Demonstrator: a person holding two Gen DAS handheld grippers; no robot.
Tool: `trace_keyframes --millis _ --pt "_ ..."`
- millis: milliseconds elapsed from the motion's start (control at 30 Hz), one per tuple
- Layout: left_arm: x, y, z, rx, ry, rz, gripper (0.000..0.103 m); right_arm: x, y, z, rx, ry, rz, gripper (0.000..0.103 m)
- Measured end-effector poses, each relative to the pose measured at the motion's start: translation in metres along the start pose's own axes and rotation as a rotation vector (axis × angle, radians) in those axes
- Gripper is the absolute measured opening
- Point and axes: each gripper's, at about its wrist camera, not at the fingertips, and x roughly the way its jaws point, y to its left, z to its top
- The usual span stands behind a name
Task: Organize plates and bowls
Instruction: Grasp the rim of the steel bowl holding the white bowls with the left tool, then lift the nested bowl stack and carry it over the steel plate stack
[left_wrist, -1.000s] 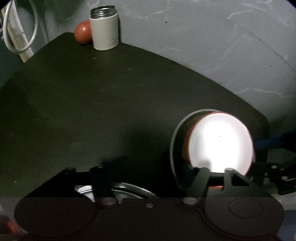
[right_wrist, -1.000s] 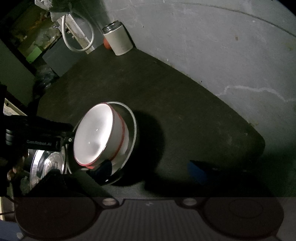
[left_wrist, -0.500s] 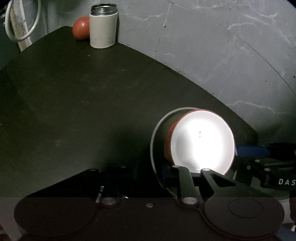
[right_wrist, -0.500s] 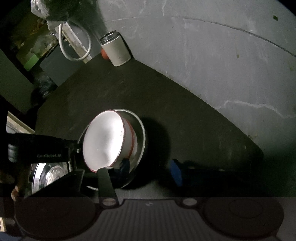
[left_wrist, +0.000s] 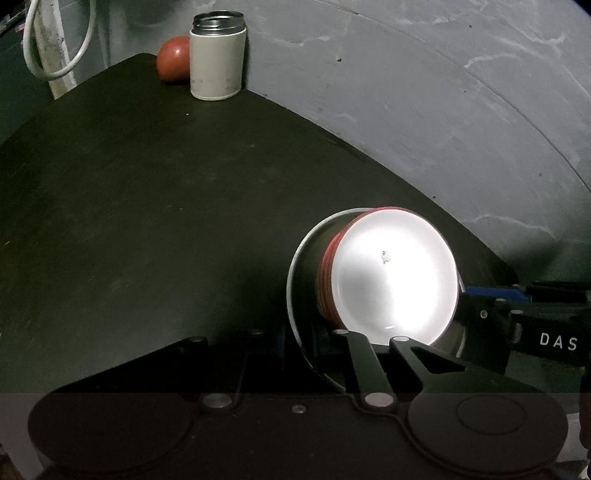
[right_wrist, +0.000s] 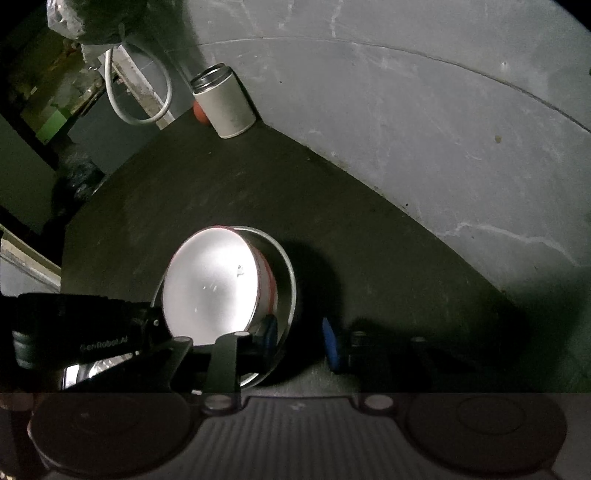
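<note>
Nearest in the right wrist view, the right gripper (right_wrist: 301, 332) is spread wide. Its two blue pads (right_wrist: 331, 345) stand on either side of the wall of a steel bowl (right_wrist: 290, 280), one inside and one outside. The outer pad is clear of the metal.

The left gripper (left_wrist: 297, 332) comes in at the opposite side of the same bowl. Its fingers are closer together than the right gripper's, and the steel rim (left_wrist: 295, 273) runs up between them. The fingertips are lost in shadow, so I cannot tell whether they pinch the rim or only straddle it.

The steel bowl sits on the dark tabletop (left_wrist: 147, 192) near its front edge. A smaller white bowl (left_wrist: 395, 273) with a red outside is nested in it. The white bowl looks tipped, its mouth turned toward the left gripper. Glare washes out its inside, where one small speck (left_wrist: 386, 256) shows.

Low on the left of the right wrist view, under the left gripper's body, lies another piece of shiny metal dishware (right_wrist: 92, 369), mostly hidden.

Well apart, at the table's far corner against the grey wall (left_wrist: 406, 110), stands an upright white canister (left_wrist: 218, 62) with an open metal mouth. Its contents cannot be seen. A round red thing (left_wrist: 173, 62) sits just behind it, touching or nearly so. A white cable (left_wrist: 55, 48) loops beyond the table's edge.
</note>
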Motion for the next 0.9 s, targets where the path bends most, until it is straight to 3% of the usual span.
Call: trace_keyframes --millis 133,600,733,900 --pt "0.000 0.000 -0.001 -0.003 0.000 0.002 0.013 0.006 0.001 0.004 -0.002 0.015 -0.027 0.040" --pt "-0.003 0.004 -0.003 -0.026 -0.010 -0.007 0.013 0.019 -0.004 0.005 0.017 0.019 0.008 0.031" --pt "-0.004 0.006 -0.005 -0.035 -0.016 -0.011 0.013 0.020 -0.005 0.005 0.025 0.014 0.050 0.014" --pt "-0.005 0.008 -0.005 -0.044 -0.010 -0.021 0.013 0.019 -0.003 0.006 0.025 0.016 0.049 0.014"
